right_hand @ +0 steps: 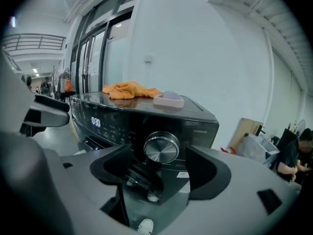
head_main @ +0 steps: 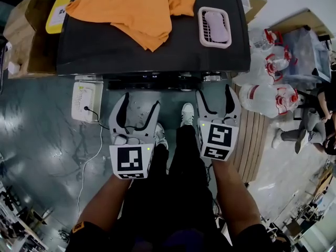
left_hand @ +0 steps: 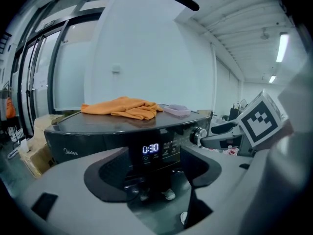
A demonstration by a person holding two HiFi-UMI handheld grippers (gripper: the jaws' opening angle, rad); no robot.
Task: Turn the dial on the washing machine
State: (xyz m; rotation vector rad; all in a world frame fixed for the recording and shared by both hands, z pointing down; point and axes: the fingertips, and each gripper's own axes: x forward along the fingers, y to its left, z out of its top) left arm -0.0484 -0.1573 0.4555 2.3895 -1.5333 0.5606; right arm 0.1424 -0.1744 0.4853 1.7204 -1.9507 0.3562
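The black washing machine (head_main: pixel 105 49) stands in front of me, seen from above in the head view. Its silver dial (right_hand: pixel 161 147) sits on the front panel, right of the lit display (right_hand: pixel 96 122). My right gripper (right_hand: pixel 160 173) is open and empty, with the dial showing between its two pads a short way ahead, not touched. In the head view the right gripper (head_main: pixel 215 92) hovers just below the dial (head_main: pixel 211 77). My left gripper (head_main: pixel 139 103) is open and empty too, facing the display (left_hand: pixel 150 149). The dial (left_hand: pixel 198 134) lies to its right.
An orange cloth (head_main: pixel 131 7) and a pink tray (head_main: pixel 214 27) lie on the machine's lid. A white box (head_main: pixel 86 101) with a cable sits on the floor at left. Cardboard boxes (head_main: pixel 26 41) stand far left; water bottles (head_main: pixel 273 96), a wooden pallet (head_main: pixel 252 140) and a person (head_main: pixel 320 119) are at right.
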